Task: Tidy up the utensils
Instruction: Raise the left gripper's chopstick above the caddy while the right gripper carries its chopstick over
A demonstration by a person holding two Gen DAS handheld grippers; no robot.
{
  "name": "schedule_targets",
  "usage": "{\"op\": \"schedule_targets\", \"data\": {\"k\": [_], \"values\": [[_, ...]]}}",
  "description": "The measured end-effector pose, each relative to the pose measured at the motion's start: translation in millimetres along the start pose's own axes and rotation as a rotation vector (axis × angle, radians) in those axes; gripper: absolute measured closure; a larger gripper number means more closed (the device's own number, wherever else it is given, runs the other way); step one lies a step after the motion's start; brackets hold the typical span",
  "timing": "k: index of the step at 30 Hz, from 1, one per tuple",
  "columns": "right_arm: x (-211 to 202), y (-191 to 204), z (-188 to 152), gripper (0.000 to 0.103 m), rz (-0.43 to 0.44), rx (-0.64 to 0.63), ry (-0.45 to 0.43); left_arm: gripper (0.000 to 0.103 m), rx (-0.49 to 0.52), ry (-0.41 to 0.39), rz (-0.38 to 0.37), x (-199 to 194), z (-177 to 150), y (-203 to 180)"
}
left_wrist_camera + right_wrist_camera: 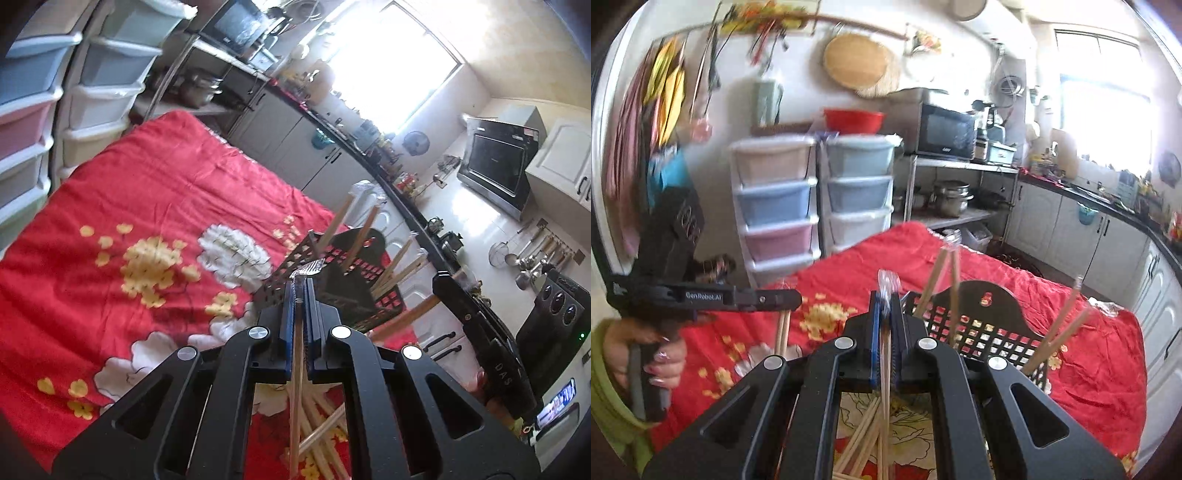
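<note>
Cloth (155, 192), red with yellow and white flowers, is covering the table in soft folds. Upon it a black perforated plastic holder (982, 328) is standing, with wrapped wooden chopsticks (938, 280) leaning upright inside. More loose pairs (860, 446) are lying in a heap beneath the grippers. The left gripper (300, 286) is clenching one slim pair, its clear wrapper tip (308, 266) poking past the blue pads. The right gripper (885, 295) is likewise clamping a single pair. Only the right wrist view is showing the person's hand (663, 360), in a green sleeve, gripping the left tool's handle.
</note>
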State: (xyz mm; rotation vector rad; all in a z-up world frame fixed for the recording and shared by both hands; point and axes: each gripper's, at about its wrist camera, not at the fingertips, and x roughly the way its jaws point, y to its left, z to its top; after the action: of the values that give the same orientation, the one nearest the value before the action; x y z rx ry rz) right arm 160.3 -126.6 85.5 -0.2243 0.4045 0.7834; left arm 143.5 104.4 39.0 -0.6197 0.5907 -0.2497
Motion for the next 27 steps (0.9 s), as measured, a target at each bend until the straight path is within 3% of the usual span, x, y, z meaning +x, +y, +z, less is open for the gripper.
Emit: {"op": "schedule_targets", "data": {"k": [10, 27], "values": [[-45.5, -31.9, 1.6, 0.098, -0.034, 0.133, -0.116, 0.101, 0.076, -0.043, -0.049, -0.5, 16.1, -38.6], [-87.3, -59.7, 5.7, 0.098, -0.102, 0.183, -0.205, 0.101, 0.188, -0.111, -0.089, 1.8, 41.7, -97.2]]}}
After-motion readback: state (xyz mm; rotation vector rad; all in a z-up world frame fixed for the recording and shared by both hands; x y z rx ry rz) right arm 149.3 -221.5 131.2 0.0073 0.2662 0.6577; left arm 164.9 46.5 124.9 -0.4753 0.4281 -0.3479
